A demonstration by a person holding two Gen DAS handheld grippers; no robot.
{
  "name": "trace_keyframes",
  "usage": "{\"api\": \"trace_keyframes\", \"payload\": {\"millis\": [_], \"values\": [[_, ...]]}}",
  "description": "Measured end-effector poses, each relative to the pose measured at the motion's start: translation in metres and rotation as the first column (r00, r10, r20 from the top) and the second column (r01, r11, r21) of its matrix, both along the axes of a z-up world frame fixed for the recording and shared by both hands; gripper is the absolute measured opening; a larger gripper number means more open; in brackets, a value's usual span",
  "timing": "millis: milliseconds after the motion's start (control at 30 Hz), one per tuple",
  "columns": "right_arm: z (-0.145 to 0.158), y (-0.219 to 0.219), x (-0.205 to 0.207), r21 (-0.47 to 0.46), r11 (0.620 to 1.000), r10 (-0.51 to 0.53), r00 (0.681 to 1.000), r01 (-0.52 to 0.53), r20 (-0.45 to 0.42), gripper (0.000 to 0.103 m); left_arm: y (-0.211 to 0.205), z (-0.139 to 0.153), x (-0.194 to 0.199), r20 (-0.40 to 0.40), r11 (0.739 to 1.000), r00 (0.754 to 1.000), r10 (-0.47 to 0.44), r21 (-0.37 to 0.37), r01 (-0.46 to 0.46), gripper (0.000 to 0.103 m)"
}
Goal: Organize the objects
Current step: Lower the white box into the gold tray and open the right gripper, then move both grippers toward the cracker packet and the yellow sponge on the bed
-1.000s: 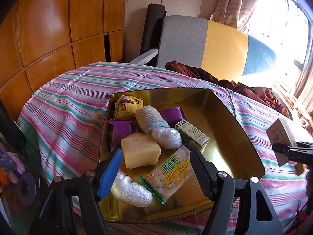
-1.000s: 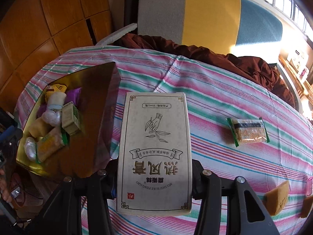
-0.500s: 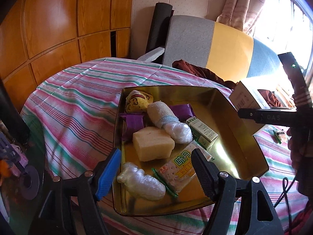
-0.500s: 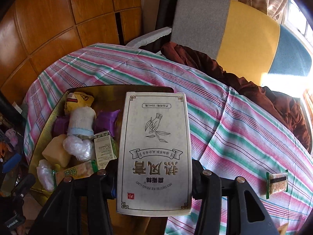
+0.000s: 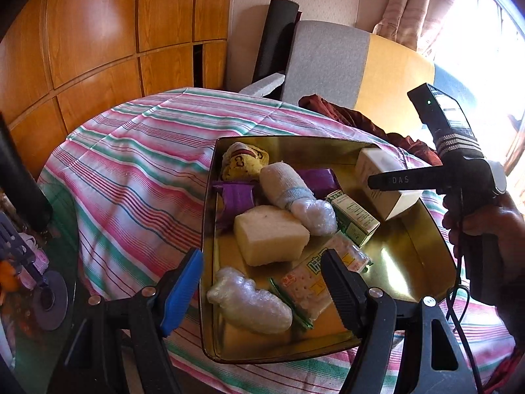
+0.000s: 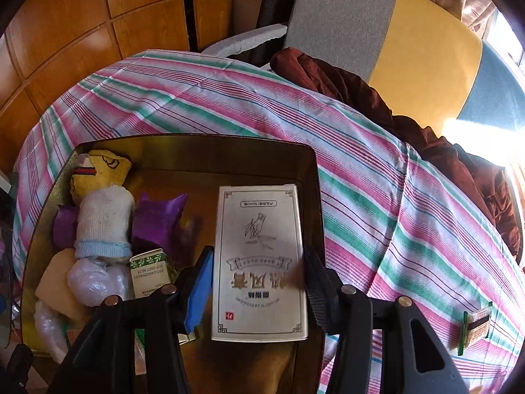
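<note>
A gold metal tray (image 5: 426,229) sits on the striped tablecloth (image 5: 137,170). It holds a yellow sponge (image 5: 269,236), a rolled white sock (image 5: 282,184), a yellow sock (image 5: 242,161), purple packets (image 5: 236,193), a green carton (image 5: 354,216), a cracker pack (image 5: 315,282) and bubble wrap (image 5: 249,302). My right gripper (image 6: 259,256) hangs over the tray's right side (image 6: 316,197), jaws opening. The white printed box (image 6: 259,262) lies between them, loose from the pads, and leans in the tray's far right corner (image 5: 377,164). My left gripper (image 5: 262,259) hovers open over the tray's near edge, holding nothing.
A small cracker packet (image 6: 475,325) lies on the cloth to the tray's right. A brown cloth (image 6: 361,88) is heaped at the table's far edge before a grey, yellow and blue chair (image 6: 393,23). A person's hand (image 5: 485,226) grips the right tool.
The right gripper swept left from the open cloth to above the tray with the box. Its jaws have widened and the box has dropped away from them. The left gripper stayed put.
</note>
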State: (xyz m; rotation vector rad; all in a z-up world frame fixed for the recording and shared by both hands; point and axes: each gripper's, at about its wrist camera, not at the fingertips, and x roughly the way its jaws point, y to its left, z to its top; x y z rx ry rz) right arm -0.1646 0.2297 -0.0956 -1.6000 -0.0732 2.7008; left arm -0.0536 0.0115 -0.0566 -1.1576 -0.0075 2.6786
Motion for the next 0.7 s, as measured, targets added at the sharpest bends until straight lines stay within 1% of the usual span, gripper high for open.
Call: {"api": "trace_keyframes", "payload": {"millis": [133,433,567,700], "values": [[0.004,0.003,0.008,0.002,1.000,0.001,1.000,-0.001,-0.021,0.053,0.000,0.000,0.000,0.000,1.000,1.000,0.005,-0.002,-0.005,0.075],[0.031,0.007,0.038,-0.069,0.998,-0.009,0.995,0.002,-0.098,0.054,0.005,0.003,0.004,-0.007,1.000,1.000,-0.010,-0.010,0.010,0.075],[0.041,0.020,0.059,-0.100,0.995,-0.042,0.991,0.030,-0.126,0.054,0.007,0.006,0.006,-0.013,1.000,1.000,-0.017,-0.011,0.017,0.075],[0.046,0.044,0.083,-0.118,0.990,-0.098,0.985,0.082,-0.139,0.054,0.012,0.008,0.008,-0.018,0.999,0.999,-0.032,-0.016,0.032,0.075]]}}
